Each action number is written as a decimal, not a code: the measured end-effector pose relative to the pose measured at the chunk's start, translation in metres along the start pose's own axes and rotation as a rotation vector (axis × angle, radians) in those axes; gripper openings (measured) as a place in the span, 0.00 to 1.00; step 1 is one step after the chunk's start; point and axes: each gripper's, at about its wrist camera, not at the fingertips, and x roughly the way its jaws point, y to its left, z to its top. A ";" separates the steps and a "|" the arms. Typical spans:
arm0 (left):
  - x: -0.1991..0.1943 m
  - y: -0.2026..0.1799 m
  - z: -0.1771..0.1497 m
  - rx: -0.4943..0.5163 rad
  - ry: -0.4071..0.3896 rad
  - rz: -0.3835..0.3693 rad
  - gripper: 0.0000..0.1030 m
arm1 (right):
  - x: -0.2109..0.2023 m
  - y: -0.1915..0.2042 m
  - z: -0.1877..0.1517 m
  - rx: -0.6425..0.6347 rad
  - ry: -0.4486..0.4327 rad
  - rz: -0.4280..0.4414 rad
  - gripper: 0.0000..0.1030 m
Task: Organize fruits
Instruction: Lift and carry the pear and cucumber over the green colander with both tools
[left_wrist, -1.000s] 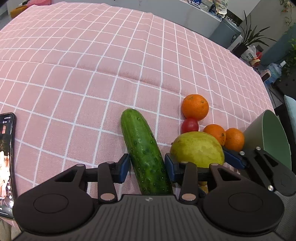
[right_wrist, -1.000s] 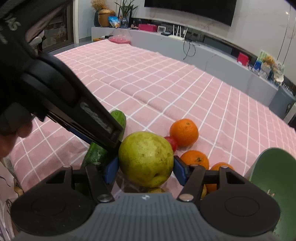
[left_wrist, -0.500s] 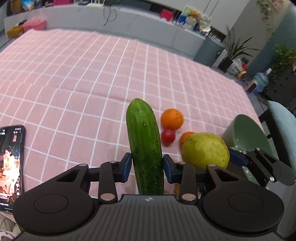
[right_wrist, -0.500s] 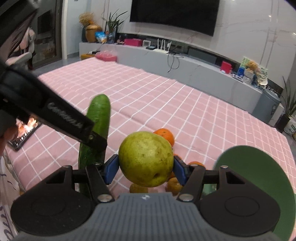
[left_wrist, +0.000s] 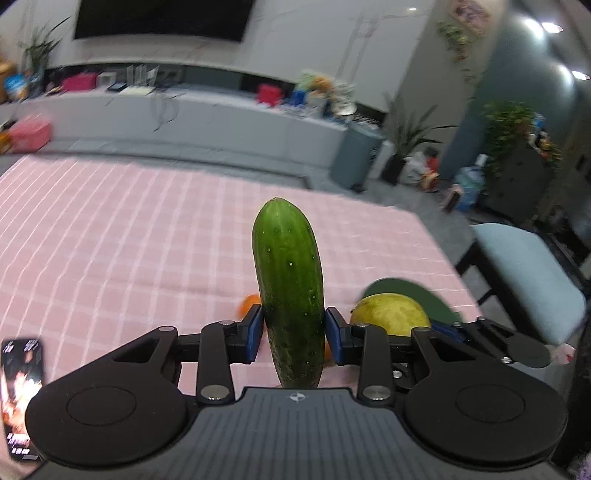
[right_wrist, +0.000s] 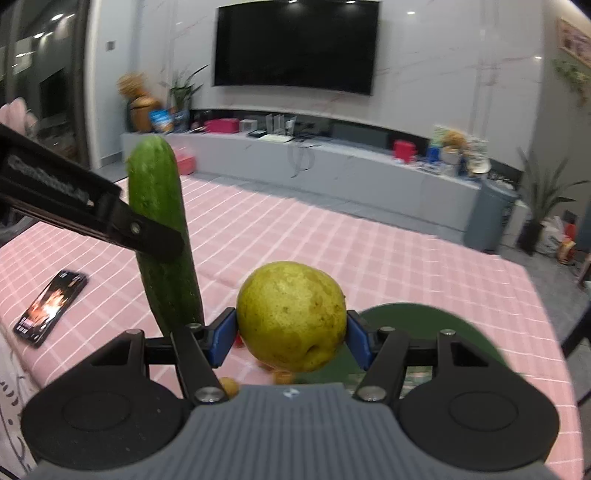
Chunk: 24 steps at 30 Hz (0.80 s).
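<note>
My left gripper (left_wrist: 294, 334) is shut on a green cucumber (left_wrist: 289, 291) and holds it upright, well above the pink checked tablecloth (left_wrist: 129, 240). My right gripper (right_wrist: 291, 339) is shut on a yellow-green pear (right_wrist: 291, 314), also lifted. The pear (left_wrist: 389, 314) shows in the left wrist view, to the right of the cucumber. The cucumber (right_wrist: 162, 236) and the left gripper's finger (right_wrist: 92, 218) show in the right wrist view, to the pear's left. A green bowl (right_wrist: 436, 325) sits on the cloth behind the pear. Oranges (left_wrist: 249, 303) lie below, mostly hidden.
A phone (right_wrist: 50, 302) with a lit screen lies at the left edge of the table (right_wrist: 369, 258). A light blue chair (left_wrist: 528, 273) stands to the right of the table. A grey low cabinet and a TV are far behind.
Both grippers have risen and tilted up with the cucumber and the pear, so the fruits on the cloth have dropped nearly out of view.
</note>
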 end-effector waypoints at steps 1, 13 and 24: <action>0.002 -0.007 0.003 0.011 0.000 -0.018 0.39 | -0.003 -0.007 0.001 0.012 0.001 -0.016 0.58; 0.077 -0.065 0.024 0.061 0.102 -0.195 0.39 | -0.003 -0.081 -0.012 0.092 0.142 -0.182 0.58; 0.144 -0.076 0.011 0.087 0.292 -0.209 0.39 | 0.039 -0.087 -0.040 0.034 0.295 -0.239 0.58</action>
